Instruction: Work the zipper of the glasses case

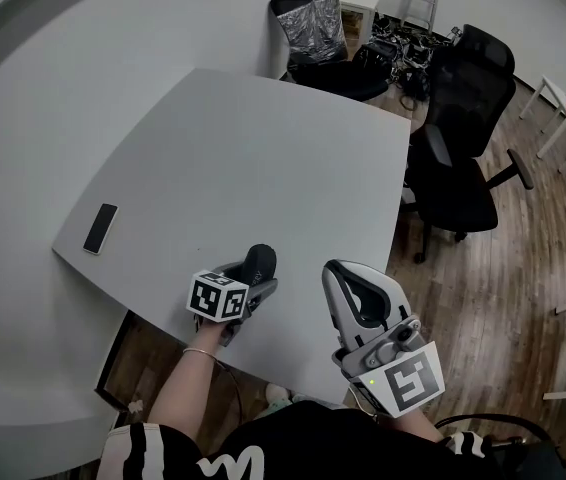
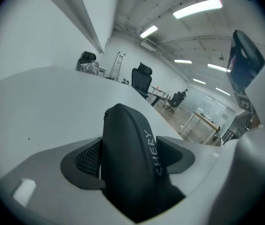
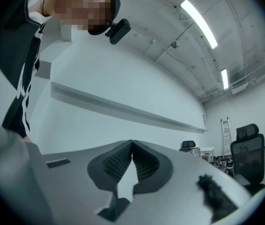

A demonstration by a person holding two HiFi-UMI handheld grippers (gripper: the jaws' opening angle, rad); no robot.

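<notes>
My left tool (image 1: 251, 288) is clenched on the black glasses case (image 2: 130, 168), which stands upright between its pads above the near edge of the counter (image 1: 243, 158). My right tool (image 3: 131, 149) is pinched closed on nothing, nearby. A phone (image 1: 101, 228) lies well apart.

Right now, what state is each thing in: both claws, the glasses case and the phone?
Left claw: shut on the glasses case.
Glasses case: standing on edge between that claw's pads; whether it is zipped cannot be told.
Right claw: shut, tips touching, nothing between them.
Phone: lying flat on the table, screen dark.
</notes>
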